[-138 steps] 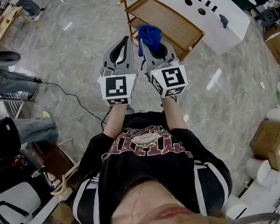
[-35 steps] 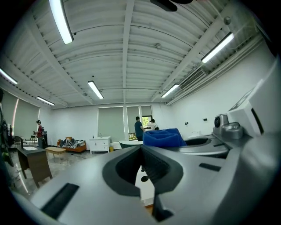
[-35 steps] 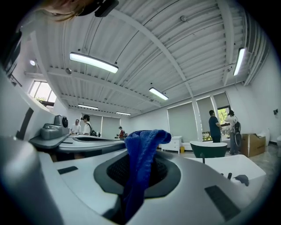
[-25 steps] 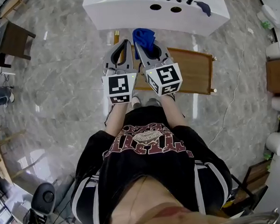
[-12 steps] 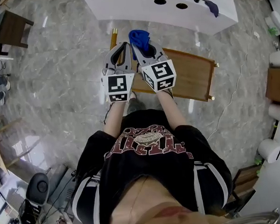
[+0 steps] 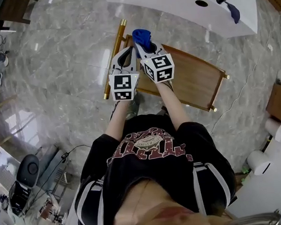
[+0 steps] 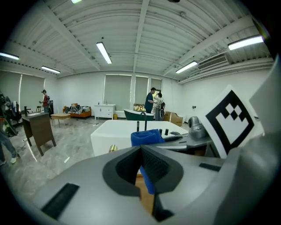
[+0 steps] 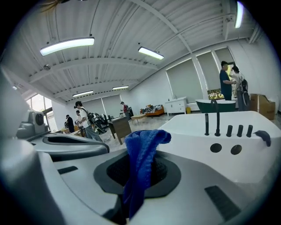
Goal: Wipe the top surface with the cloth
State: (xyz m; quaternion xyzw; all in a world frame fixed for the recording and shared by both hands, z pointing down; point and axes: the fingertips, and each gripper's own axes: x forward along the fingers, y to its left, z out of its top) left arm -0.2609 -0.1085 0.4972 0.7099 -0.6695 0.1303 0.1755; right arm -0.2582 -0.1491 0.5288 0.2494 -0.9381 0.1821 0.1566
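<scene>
A person in a black shirt (image 6: pixel 150 154) holds two grippers out in front, side by side and close together. The right gripper (image 6: pixel 145 47) pinches a blue cloth (image 6: pixel 142 37) tight between its jaws. In the right gripper view the cloth (image 8: pixel 142 149) runs up through the right gripper (image 8: pixel 138 163), and its top end flops over to the right. The left gripper (image 6: pixel 127 49) has its jaws pressed together at the tips, with nothing between them. In the left gripper view the left gripper (image 7: pixel 141 147) shows a thin gap lower down, and the cloth (image 7: pixel 147 137) shows just past it.

From above, both grippers are over the left end of a wooden table (image 6: pixel 195 80). The cloth sits over the far left corner of it. I cannot tell if the cloth touches the wood. A gold bar (image 6: pixel 112 59) runs along the left side of the table.

A big white tub (image 6: pixel 172 8) stands just past the table. It has holes and black knobs on top, and a small dark rag (image 6: pixel 233 12) lies near its right end. The floor (image 6: pixel 57 67) is grey stone.
</scene>
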